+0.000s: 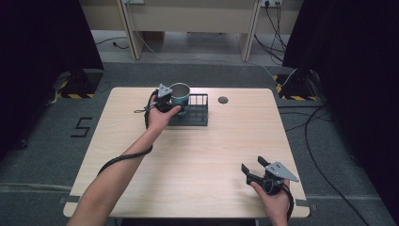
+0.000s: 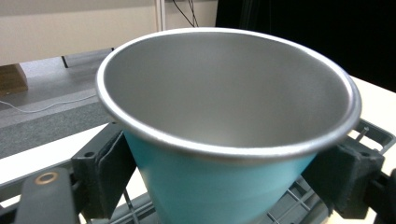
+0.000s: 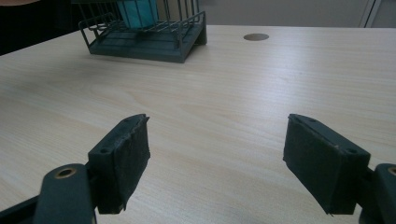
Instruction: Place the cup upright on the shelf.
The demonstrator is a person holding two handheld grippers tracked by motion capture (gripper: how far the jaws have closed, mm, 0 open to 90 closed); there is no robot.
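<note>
left gripper (image 1: 170, 104) sits upper centre of the high view at the left end of the wire basket (image 1: 200, 116), jaws clamped on the blue metal cup (image 1: 179, 96). in the left gripper view both pads press the cup's blue wall just under the steel rim, cup (image 2: 224, 140) upright, its base down inside the basket (image 2: 373, 135). right gripper (image 1: 254, 170) is lower right of the high view, just over the light wood table (image 1: 202, 160), jaws spread wide, holding nothing. right gripper view: basket (image 3: 154, 42) upper left with the cup (image 3: 137, 11) in it, round cable hole (image 3: 256, 37) top centre
</note>
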